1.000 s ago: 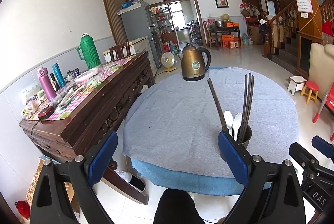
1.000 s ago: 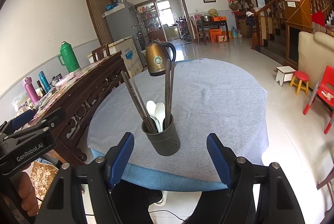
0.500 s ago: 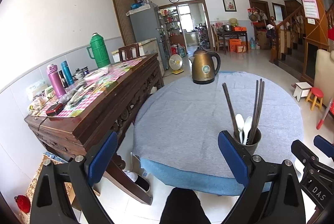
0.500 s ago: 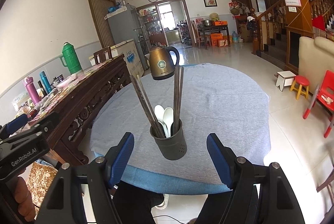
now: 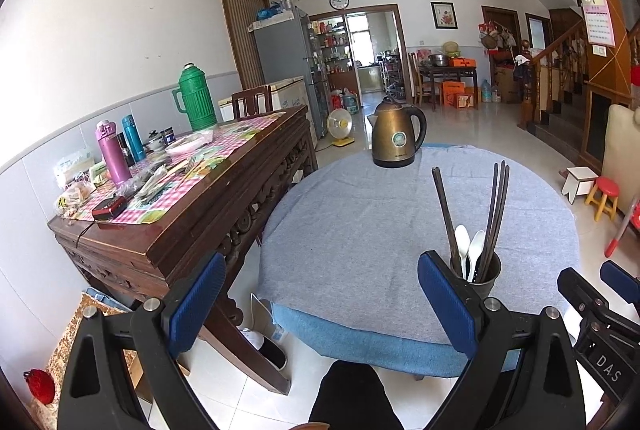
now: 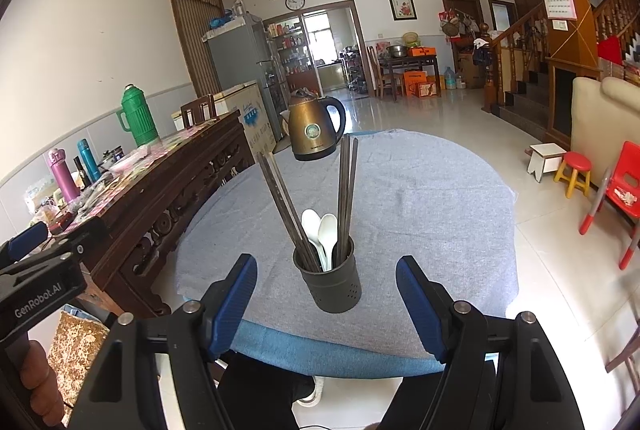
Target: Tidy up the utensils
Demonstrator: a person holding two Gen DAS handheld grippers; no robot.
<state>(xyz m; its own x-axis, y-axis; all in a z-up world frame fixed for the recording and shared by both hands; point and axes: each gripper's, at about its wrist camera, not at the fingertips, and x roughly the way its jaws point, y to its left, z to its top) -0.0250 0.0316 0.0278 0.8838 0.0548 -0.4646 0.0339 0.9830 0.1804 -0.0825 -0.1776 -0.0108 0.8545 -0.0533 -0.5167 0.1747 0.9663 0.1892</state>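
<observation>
A dark grey utensil cup (image 6: pixel 332 286) stands near the front edge of the round table (image 6: pixel 420 197) covered in grey cloth. It holds several dark chopsticks (image 6: pixel 346 189) and two white spoons (image 6: pixel 326 234), all upright. My right gripper (image 6: pixel 326 304) hangs open just in front of the cup, nothing between its blue pads. In the left wrist view the cup (image 5: pixel 482 276) sits behind the right finger of my left gripper (image 5: pixel 320 304), which is open and empty, held off the table's front edge.
A bronze electric kettle (image 6: pixel 314 129) stands at the table's far side. A dark wooden sideboard (image 5: pixel 180 205) cluttered with flasks and packets runs along the left. Small stools (image 6: pixel 574 169) and a red chair (image 6: pixel 618 189) stand on the floor at right. The person's dark-trousered legs (image 5: pixel 352 398) are below.
The left gripper has drawn back and up a little, so the table and cup look smaller and farther. The right gripper has barely moved. Both stay open.
</observation>
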